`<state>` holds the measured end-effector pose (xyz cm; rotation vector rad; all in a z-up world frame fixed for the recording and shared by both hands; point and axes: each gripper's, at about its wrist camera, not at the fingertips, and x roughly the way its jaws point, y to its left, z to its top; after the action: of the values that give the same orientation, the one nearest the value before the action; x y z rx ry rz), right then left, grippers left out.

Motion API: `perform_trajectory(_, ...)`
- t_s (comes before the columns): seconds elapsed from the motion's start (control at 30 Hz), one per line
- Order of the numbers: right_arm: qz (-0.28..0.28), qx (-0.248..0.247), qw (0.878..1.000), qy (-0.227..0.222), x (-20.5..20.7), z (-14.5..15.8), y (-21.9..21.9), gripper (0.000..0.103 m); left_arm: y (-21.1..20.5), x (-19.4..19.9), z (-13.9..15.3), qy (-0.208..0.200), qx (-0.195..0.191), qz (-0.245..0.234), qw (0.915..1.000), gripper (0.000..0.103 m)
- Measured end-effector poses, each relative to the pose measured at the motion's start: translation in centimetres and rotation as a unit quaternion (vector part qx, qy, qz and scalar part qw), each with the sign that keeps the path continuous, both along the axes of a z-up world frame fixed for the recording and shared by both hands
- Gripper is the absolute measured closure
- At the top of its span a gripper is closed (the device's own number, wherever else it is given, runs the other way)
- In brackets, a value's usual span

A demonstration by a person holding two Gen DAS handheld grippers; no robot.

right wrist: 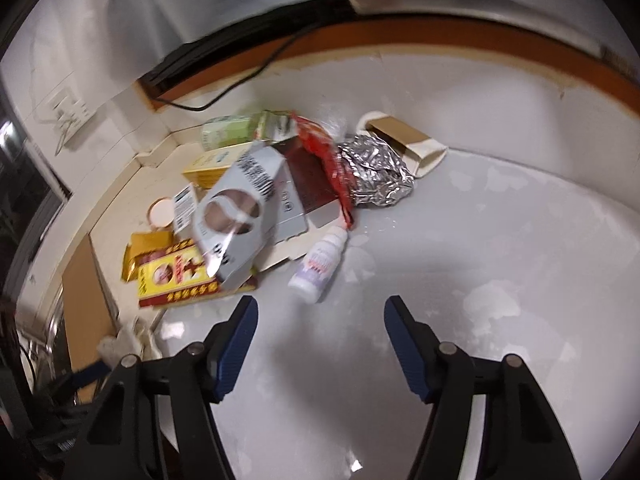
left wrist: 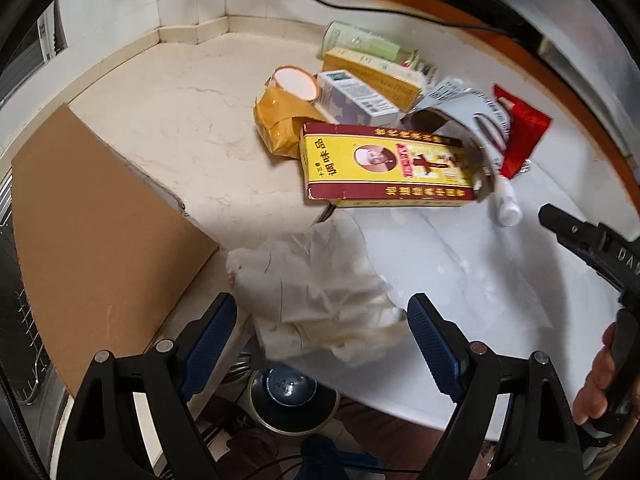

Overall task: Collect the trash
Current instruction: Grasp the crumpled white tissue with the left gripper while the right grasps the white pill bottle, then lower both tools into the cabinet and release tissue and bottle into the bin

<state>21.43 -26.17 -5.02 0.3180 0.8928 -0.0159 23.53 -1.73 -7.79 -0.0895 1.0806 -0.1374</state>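
A crumpled white tissue (left wrist: 316,300) lies at the edge of the white table (left wrist: 480,272), between the fingers of my open left gripper (left wrist: 322,304); I cannot tell whether the pads touch it. Behind it is a trash pile: a yellow and red box (left wrist: 380,168), a grey windowed box (left wrist: 460,120), a red wrapper (left wrist: 520,128) and a small white bottle (left wrist: 508,204). My right gripper (right wrist: 322,302) hangs open over bare table, just short of the white bottle (right wrist: 320,266). A foil ball (right wrist: 376,172) lies further back.
A brown cardboard sheet (left wrist: 100,240) leans at the left. A mustard packet (left wrist: 280,124), a lidded cup (left wrist: 298,82) and several cartons (left wrist: 360,40) fill the corner. A black cable (left wrist: 360,4) runs along the wall. A pot (left wrist: 288,392) sits below the table edge.
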Motion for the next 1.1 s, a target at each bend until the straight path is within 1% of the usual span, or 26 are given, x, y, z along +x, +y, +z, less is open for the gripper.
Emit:
perform_trajectory(0.03,-0.004,0.001,1.0,0.002,0.4,-0.2,-0.1,0.041,0.0,0.1,-0.1,0.001,0.0,0.002,1.0,0.017)
perform_trajectory(0.13,-0.012,0.002,1.0,0.011,2.0,-1.0,-0.3,0.043,-0.5,0.8,-0.9,0.004,0.008,0.011,0.9999,0.017)
perform_trajectory(0.2,-0.015,0.003,1.0,0.024,3.1,-1.7,-0.2,0.046,-0.7,1.0,-1.1,0.007,0.007,0.016,0.9998,0.017)
perform_trajectory(0.27,-0.009,0.007,0.999,0.034,4.0,-2.4,0.1,0.053,-0.8,1.0,-1.0,-0.001,0.012,0.02,0.9997,0.03)
perform_trajectory(0.33,-0.006,0.004,0.999,0.041,4.6,-2.9,0.5,0.058,-0.8,1.0,-0.8,-0.004,0.015,0.026,0.9995,0.039)
perform_trajectory(0.37,-0.002,0.005,0.999,0.04,4.8,-3.0,0.7,0.063,-0.8,1.1,-0.7,-0.005,0.011,0.027,0.9996,0.043)
perform_trajectory(0.4,0.003,0.006,0.999,0.04,4.8,-3.0,1.0,0.065,-0.6,1.1,-0.6,-0.007,0.0,0.028,0.9996,0.047)
perform_trajectory(0.43,0.007,0.007,0.999,0.039,4.8,-3.0,1.3,0.072,-0.5,1.0,-0.6,-0.007,-0.009,0.028,0.9995,0.052)
perform_trajectory(0.47,0.01,0.008,0.999,0.037,4.8,-2.9,1.5,0.074,-0.3,1.0,-0.5,-0.007,-0.018,0.029,0.9994,0.055)
perform_trajectory(0.57,0.01,0.007,0.999,0.034,4.2,-2.7,1.7,0.076,0.4,0.5,-0.3,-0.015,-0.038,0.034,0.9986,0.064)
perform_trajectory(0.7,0.021,0.029,0.999,0.025,2.3,-2.2,1.3,0.077,1.0,-0.4,0.3,-0.025,-0.045,0.037,0.998,0.066)
perform_trajectory(0.73,0.024,0.039,0.999,0.022,1.7,-2.0,1.1,0.077,1.2,-0.7,0.5,-0.017,-0.048,0.036,0.998,0.066)
perform_trajectory(0.83,0.036,0.06,0.997,0.01,-0.6,-1.2,0.6,0.078,2.0,-2.1,1.4,-0.03,-0.068,0.035,0.9966,0.067)
perform_trajectory(0.93,0.057,0.07,0.996,-0.006,-3.3,-0.2,0.9,0.078,2.9,-3.9,2.6,-0.047,-0.095,0.03,0.9939,0.067)
perform_trajectory(1.0,0.078,0.073,0.994,-0.016,-5.0,0.5,1.6,0.078,3.6,-5.9,3.3,-0.06,-0.11,0.026,0.9918,0.067)
perform_trajectory(1.1,0.114,0.075,0.99,-0.029,-8.0,1.3,3.0,0.078,4.5,-8.7,4.2,-0.08,-0.12,0.021,0.9893,0.067)
